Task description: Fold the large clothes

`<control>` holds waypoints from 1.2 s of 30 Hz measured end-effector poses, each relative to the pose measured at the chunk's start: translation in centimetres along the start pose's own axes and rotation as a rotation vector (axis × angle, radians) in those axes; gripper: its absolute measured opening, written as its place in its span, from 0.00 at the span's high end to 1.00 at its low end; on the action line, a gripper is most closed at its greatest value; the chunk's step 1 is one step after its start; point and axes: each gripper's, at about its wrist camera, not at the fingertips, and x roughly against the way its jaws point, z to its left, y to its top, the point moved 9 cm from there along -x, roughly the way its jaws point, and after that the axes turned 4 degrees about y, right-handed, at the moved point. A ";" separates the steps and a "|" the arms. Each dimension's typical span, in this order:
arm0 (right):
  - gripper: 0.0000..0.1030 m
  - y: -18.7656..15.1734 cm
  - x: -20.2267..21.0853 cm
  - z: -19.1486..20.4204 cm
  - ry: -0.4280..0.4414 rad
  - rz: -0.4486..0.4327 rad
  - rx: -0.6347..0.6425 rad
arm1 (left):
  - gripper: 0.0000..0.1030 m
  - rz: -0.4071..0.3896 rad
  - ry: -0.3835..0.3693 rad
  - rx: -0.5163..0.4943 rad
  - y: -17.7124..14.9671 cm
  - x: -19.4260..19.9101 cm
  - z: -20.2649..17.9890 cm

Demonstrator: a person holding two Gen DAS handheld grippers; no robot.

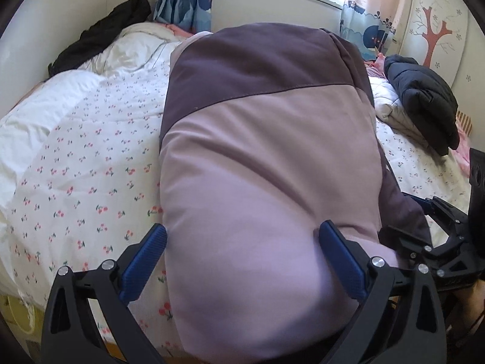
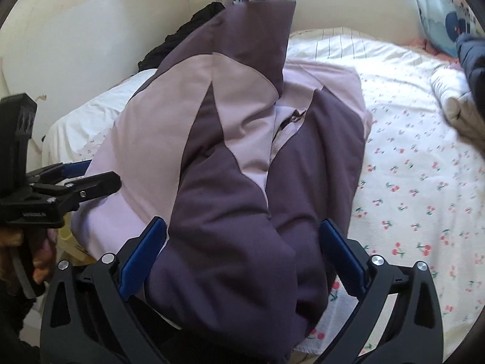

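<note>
We have a large two-tone jacket point(image 1: 266, 163), pale lilac with dark purple panels, lying on the bed point(image 1: 78, 182) near its front edge, over a white cover printed with small red cherries. Our left gripper point(image 1: 242, 242) has its blue-padded fingers point(image 1: 145, 261) spread wide, with the lilac bulk of the jacket bulging up between them; whether the pads press the cloth we cannot tell. Our right gripper point(image 2: 242, 236) is spread just as wide, its fingers point(image 2: 342, 257) on either side of a dark purple fold that spills toward the camera. In the right wrist view the jacket point(image 2: 242, 151) is heaped and partly doubled over, a zip showing near the middle, and the left gripper point(image 2: 75, 182) sits against its lilac edge. A dark folded coat point(image 1: 424, 103) lies farther back on the bed, beside a white quilted garment point(image 1: 391, 106).
</note>
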 end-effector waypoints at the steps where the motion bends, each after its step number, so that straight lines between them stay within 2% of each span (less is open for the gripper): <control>1: 0.06 0.1 0.3 0.0 -0.016 -0.002 0.010 | 0.07 0.005 0.000 0.001 -0.1 0.3 -0.1; 5: 0.06 0.3 1.5 0.9 -0.080 -0.011 0.049 | 0.07 -0.011 0.038 -0.012 -0.5 1.5 -0.5; 12: 0.06 0.1 3.3 1.2 -0.139 -0.045 0.102 | 0.07 -0.026 0.032 0.010 -0.7 3.4 -1.1; 22: 0.06 -0.2 4.1 0.8 -0.143 -0.048 0.096 | 0.07 -0.033 0.034 0.015 -0.4 4.2 -1.0; 30: 0.06 0.5 4.9 0.9 -0.142 -0.104 0.124 | 0.07 -0.030 0.029 0.022 -0.4 4.0 -1.0; 36: 0.06 0.5 4.5 0.6 -0.134 -0.093 0.121 | 0.07 -0.020 0.022 0.025 -0.5 3.8 -1.2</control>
